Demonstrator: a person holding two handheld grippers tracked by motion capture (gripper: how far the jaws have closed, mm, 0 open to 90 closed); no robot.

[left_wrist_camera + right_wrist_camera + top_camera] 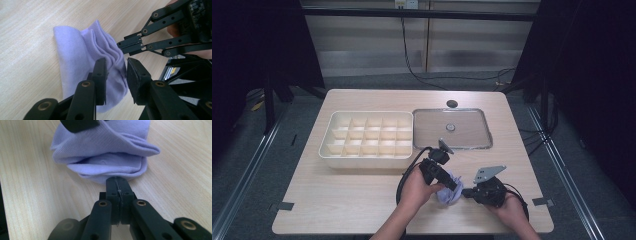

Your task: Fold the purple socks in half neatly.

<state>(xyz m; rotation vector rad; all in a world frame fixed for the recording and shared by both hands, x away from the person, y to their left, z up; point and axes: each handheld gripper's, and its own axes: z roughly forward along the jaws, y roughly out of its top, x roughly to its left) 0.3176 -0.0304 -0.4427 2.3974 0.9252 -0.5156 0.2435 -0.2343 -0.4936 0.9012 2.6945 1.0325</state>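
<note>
A folded lavender cloth (450,194) lies on the wooden table near the front edge, between my two hands. In the left gripper view the cloth (75,57) spreads under my left gripper (116,67), whose jaws stand apart just above its bunched folds without pressing on them. My left gripper (453,184) comes at it from the left. My right gripper (117,183) is shut, its tips pinching the cloth (107,152) at its near edge. The right gripper (465,192) reaches in from the right; in the left gripper view the right gripper (120,46) bites the gathered folds.
A white box (325,149) divided into several small compartments sits at the table's middle left. Beside it on the right lies a clear lid (485,131) with a small knob. A dark round hole (452,103) is behind it. Dark cables trail from both grippers.
</note>
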